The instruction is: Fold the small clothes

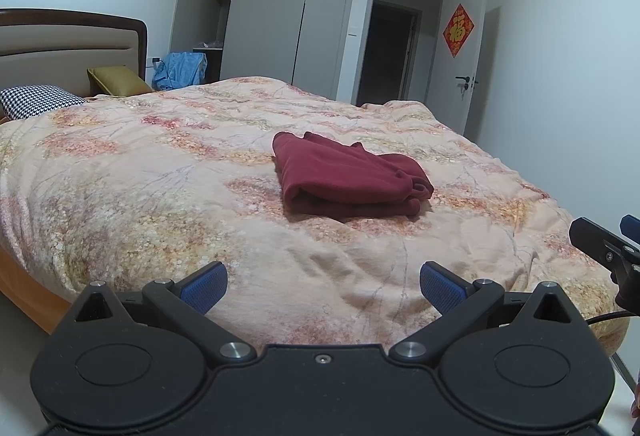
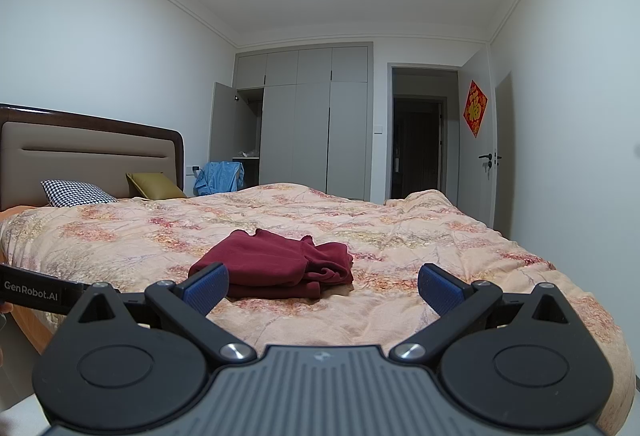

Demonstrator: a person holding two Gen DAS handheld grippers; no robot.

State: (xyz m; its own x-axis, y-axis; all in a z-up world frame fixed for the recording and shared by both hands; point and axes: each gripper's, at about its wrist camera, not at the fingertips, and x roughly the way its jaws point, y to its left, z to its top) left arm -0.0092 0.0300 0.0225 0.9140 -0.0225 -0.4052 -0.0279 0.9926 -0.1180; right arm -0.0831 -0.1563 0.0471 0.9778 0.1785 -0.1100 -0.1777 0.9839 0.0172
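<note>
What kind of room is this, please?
A home bedroom, most likely. A wide bed with a floral quilt and a padded headboard fills the view, and a tall built-in wardrobe stands behind it. A folded dark red garment lies on the quilt.

Folded maroon garment [image 1: 348,176] lies on floral-quilted bed [image 1: 140,196].
</note>
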